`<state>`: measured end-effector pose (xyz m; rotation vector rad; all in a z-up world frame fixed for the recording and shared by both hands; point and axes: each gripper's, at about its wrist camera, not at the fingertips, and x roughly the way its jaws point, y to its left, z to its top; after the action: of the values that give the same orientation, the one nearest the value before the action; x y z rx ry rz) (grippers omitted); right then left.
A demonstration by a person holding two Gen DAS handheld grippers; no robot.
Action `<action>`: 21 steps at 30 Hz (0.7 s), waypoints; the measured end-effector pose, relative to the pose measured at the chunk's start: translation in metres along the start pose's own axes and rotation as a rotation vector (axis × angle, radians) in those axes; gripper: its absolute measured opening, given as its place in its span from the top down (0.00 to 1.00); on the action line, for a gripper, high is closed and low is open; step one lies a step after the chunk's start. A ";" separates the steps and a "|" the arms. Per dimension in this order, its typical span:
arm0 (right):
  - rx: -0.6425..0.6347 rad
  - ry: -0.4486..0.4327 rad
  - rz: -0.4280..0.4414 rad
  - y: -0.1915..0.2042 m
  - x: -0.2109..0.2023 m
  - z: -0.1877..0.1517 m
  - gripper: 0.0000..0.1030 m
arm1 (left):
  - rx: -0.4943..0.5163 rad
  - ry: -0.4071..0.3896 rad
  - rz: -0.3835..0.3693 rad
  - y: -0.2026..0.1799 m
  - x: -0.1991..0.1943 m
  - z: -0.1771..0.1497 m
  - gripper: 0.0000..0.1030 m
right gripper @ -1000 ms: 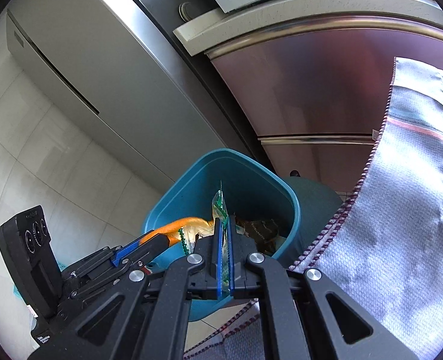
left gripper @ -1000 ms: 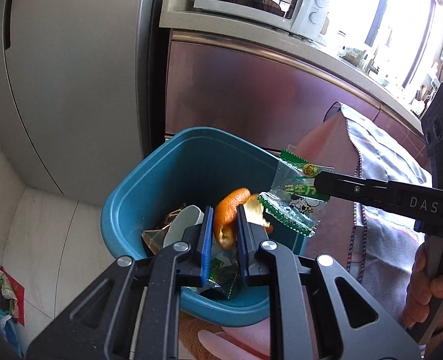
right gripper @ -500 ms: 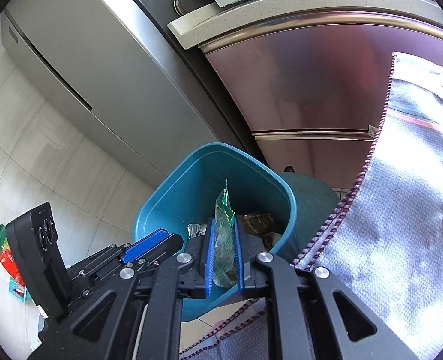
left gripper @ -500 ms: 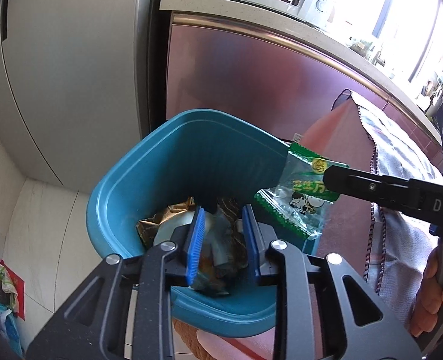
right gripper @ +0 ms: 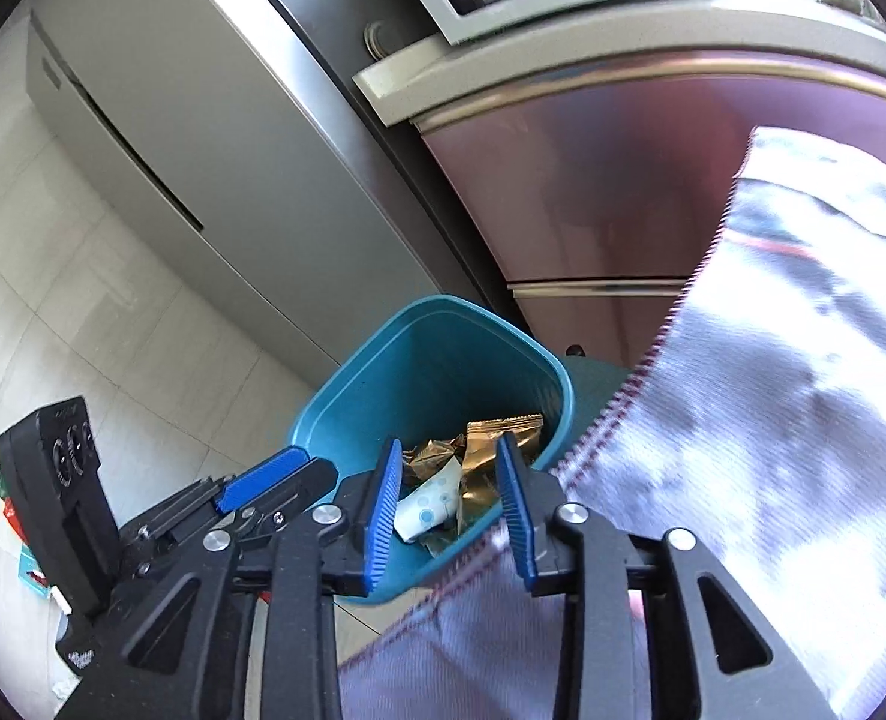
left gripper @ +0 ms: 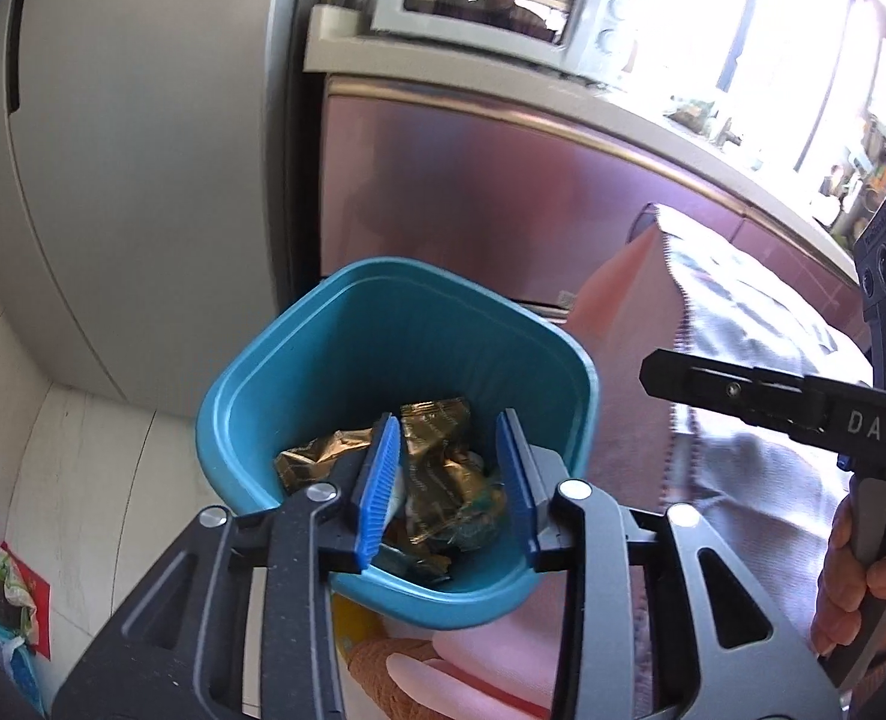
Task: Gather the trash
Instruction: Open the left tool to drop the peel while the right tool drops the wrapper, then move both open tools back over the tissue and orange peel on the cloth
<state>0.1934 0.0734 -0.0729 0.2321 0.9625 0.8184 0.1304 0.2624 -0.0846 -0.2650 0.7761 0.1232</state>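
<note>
We see the left gripper (left gripper: pixel 451 483) over the teal plastic bin (left gripper: pixel 299 372), ribbed blue pads (left gripper: pixel 377 483) apart, jaws just been opening, nothing gripped. The right gripper (right gripper: pixel 448 504) is the same: jaws just been opening, nothing between the pads, only bin contents seen beyond. The bin has a smooth, rounded-square rim. The trash lies inside it: crinkled gold foil wrappers (left gripper: pixel 437 450) and a white dotted scrap (right gripper: pixel 431 507). A grey woven cloth (right gripper: pixel 772 420) with a stitched edge hangs just beside the bin.
</note>
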 end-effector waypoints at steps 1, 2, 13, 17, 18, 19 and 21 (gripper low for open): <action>-0.003 -0.011 0.003 0.000 -0.008 -0.003 0.69 | 0.009 -0.007 -0.010 -0.003 -0.004 0.000 0.64; -0.008 -0.022 0.006 0.000 -0.016 -0.006 0.69 | 0.018 -0.014 -0.018 -0.005 -0.008 0.000 0.64; -0.030 -0.174 -0.077 -0.025 -0.128 -0.053 0.62 | 0.161 -0.065 -0.166 -0.075 -0.041 -0.002 0.55; 0.023 -0.227 -0.171 -0.056 -0.172 -0.075 0.62 | 0.240 -0.056 -0.254 -0.117 -0.043 -0.002 0.53; 0.045 -0.240 -0.193 -0.064 -0.183 -0.081 0.62 | 0.254 -0.050 -0.274 -0.127 -0.043 -0.002 0.53; 0.068 -0.258 -0.218 -0.073 -0.194 -0.087 0.62 | 0.269 -0.041 -0.296 -0.138 -0.041 -0.002 0.53; 0.113 -0.291 -0.260 -0.091 -0.215 -0.097 0.62 | 0.298 -0.027 -0.327 -0.159 -0.039 -0.002 0.53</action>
<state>0.0971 -0.1581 -0.0387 0.3077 0.7452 0.4764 0.1347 0.1093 -0.0282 -0.1044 0.7043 -0.2953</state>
